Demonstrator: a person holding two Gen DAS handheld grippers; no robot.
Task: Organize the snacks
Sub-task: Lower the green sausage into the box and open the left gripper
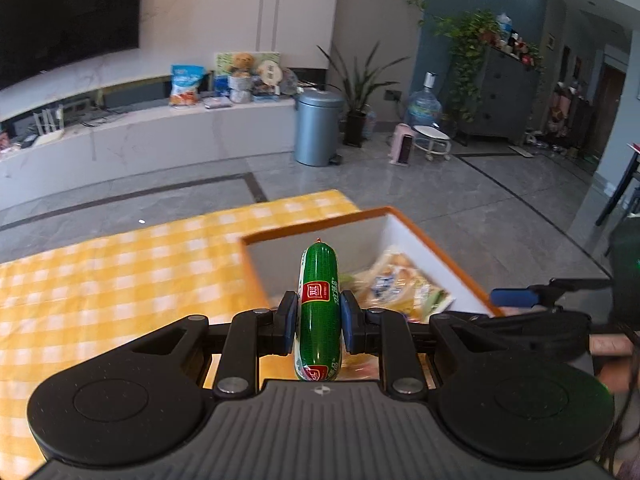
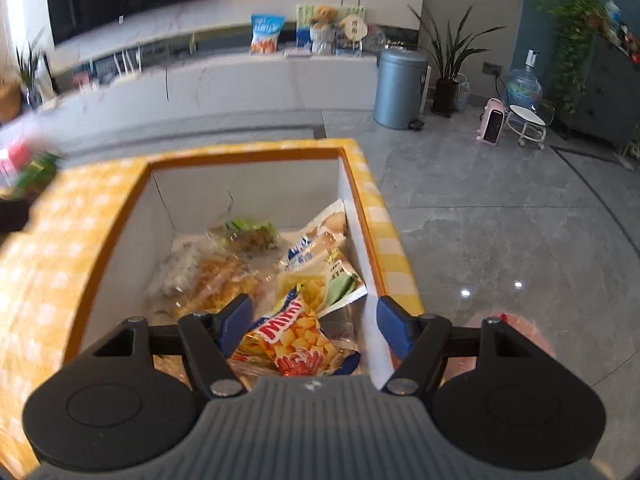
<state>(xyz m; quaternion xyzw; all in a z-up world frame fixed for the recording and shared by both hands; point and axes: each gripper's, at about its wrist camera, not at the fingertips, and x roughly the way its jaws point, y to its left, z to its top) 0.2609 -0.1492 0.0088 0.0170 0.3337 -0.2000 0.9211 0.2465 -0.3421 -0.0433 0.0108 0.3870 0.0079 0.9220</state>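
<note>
- Sausage [image 1: 320, 312], nearest the left lens, stands lengthwise between the 2 blue pads [image 1: 289, 322] of the left gripper [image 1: 319, 322]; the jaws pinch it at about mid-length, on the red label band, with one end toward the camera and the clipped tip past the pads.
- Handling, as I judge it: light, firm enough to keep its shape, but the green casing looks glossy and round, so it could roll or slide in a loose pinch. The present hold near the middle seems the right spot; a grip near either tapered end would likely slip off.
- Beyond the pads, just past the tip, lies the box [image 1: 440, 256], orange-rimmed with white walls, standing on the yellow checked cloth [image 1: 100, 280]; the sausage hangs near its left wall, not yet inside as far as I can tell.
- Right gripper [image 2: 316, 328] has its jaws spread, pinching nothing, hanging over the box [image 2: 120, 216].
- Between and below those jaws lies a crisp bag [image 2: 296, 340], loose among other packets [image 2: 320, 264]; such bags look light, soft, crinkly and easy to crush.
- A free patch of box floor shows farther from the jaws, toward the back wall, where the sausage might go.
</note>
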